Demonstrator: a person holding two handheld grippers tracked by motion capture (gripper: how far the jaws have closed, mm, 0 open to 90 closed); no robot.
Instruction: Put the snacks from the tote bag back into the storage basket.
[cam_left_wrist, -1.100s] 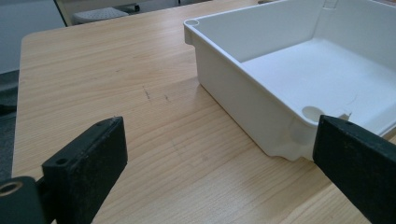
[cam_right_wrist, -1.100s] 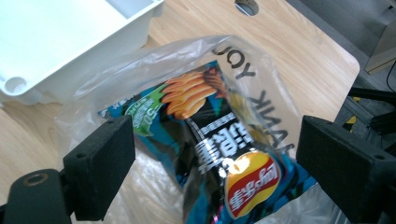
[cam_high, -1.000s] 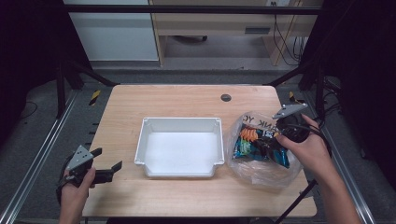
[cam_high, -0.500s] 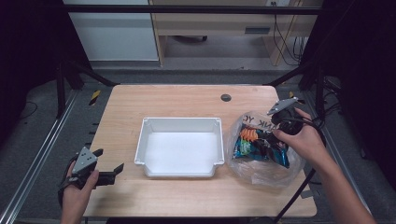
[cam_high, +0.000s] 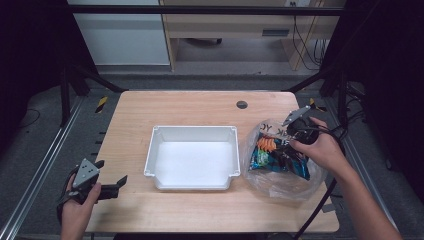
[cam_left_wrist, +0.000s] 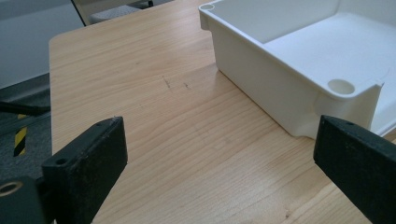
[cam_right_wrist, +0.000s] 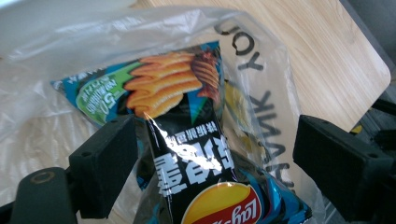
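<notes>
From the high view, I judge the step in hand to be fetching the chips out of the clear bag near the table's right edge, likely for the white tray at its middle. My right gripper hangs over the bag's mouth; its jaws have just been closing a little. My left gripper rests at the front left corner, jaws apart, holding nothing.

In the left gripper view, my jaws stand wide over bare wood, with the tray's corner just beyond the right jaw.

In the right gripper view, the chips lie between my jaws, but the pads don't press on them, so nothing is gripped. The packet is glossy black and blue, with orange ridged crisps printed on it, and it lies under crinkled film lettered THANK YOU. Next, I think, I must get past the film, then pinch the packet's edge without snagging plastic.
</notes>
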